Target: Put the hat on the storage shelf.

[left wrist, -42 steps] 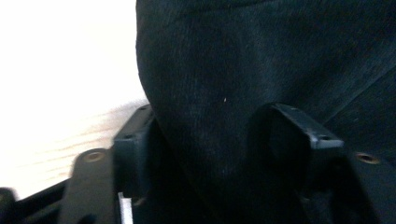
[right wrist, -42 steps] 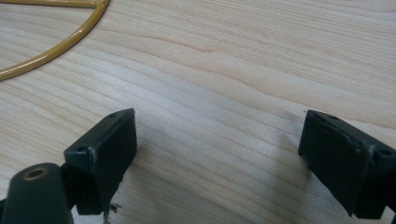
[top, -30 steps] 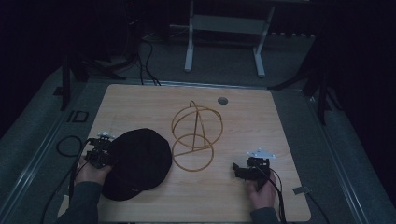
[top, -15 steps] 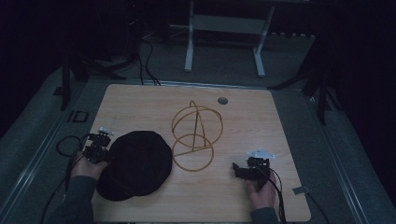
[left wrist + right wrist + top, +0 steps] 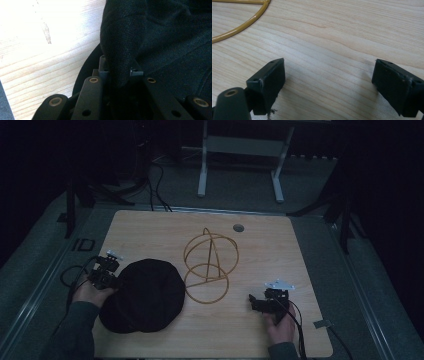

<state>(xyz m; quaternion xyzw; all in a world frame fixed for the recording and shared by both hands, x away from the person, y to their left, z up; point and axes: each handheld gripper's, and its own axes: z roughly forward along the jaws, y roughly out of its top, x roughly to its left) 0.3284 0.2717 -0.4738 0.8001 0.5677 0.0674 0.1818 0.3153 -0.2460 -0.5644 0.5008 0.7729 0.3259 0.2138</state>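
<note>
Left tongs [image 5: 120,75] pinch the hat [image 5: 145,295] edge at nine o'clock; right tongs [image 5: 332,85] wide, empty. Risk: thin fold slips free if pulled.

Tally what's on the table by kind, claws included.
Black hat: 1
Yellow wire stand: 1
Claws: 2, left claw shut on the hat, right claw open over bare table
Total: 4
</note>
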